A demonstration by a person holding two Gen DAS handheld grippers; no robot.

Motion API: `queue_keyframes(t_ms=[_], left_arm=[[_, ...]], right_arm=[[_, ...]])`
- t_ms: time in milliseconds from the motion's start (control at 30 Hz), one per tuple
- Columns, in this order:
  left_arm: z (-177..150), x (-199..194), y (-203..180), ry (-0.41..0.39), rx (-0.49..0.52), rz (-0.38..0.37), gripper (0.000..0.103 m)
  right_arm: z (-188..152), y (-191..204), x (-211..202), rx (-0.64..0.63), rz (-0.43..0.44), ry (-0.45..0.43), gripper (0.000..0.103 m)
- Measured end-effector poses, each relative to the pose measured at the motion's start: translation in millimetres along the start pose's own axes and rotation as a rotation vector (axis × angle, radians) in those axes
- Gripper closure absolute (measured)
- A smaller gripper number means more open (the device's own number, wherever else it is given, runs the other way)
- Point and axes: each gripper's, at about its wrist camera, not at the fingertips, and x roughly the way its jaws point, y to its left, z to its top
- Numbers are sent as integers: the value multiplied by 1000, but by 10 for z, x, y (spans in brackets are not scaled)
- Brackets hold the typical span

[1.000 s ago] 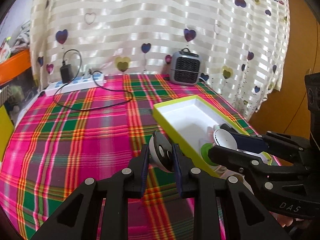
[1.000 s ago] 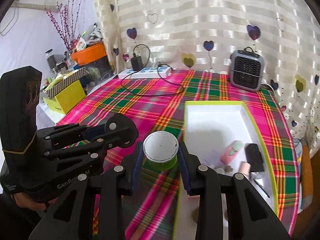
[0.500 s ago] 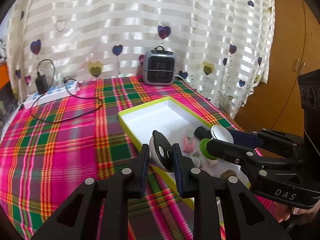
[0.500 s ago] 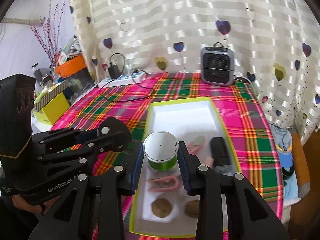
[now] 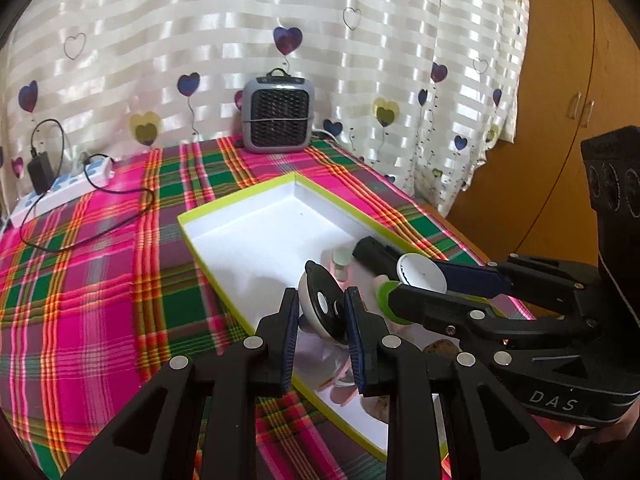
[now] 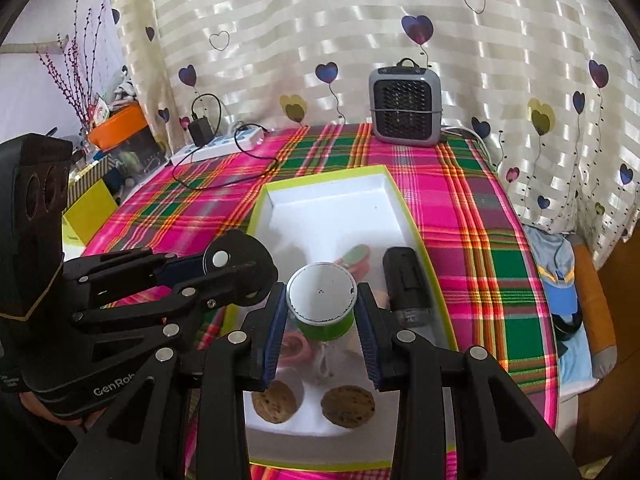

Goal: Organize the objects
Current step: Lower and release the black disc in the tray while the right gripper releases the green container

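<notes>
My left gripper (image 5: 322, 320) is shut on a small black-and-white round disc (image 5: 322, 306), held over the near left edge of the white tray with a lime rim (image 5: 236, 200). My right gripper (image 6: 322, 316) is shut on a green jar with a white lid (image 6: 322, 300), held above the tray's (image 6: 324, 174) near half. The jar also shows in the left wrist view (image 5: 420, 274). In the tray lie a black rectangular device (image 6: 406, 280), a pink bottle (image 6: 354, 256), pink items (image 6: 294, 348) and two brown cookies (image 6: 348, 400).
The tray rests on a pink-green plaid tablecloth (image 6: 472, 216). A grey heater (image 6: 406, 108) stands at the back. A white power strip (image 6: 218, 148) with black cable lies back left. Yellow and orange boxes (image 6: 90, 208) stand off the table's left.
Both grippers have moved forward and to the right, carrying the disc and the jar from beside the tray to over it. Both stay shut on their objects.
</notes>
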Motion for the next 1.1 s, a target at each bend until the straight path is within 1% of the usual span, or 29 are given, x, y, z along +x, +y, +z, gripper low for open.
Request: queue_keyframes(t_ms=[500, 833, 1100], left_arm=[[-60, 139, -106, 34, 14, -41, 82], [-104, 253, -133, 72, 12, -38, 82], [-97, 260, -130, 76, 11, -37, 82]], right_arm=[[-109, -155, 99, 19, -26, 45, 68], [-124, -160, 93, -11, -27, 62, 68], [-150, -127, 76, -40, -42, 66, 68]])
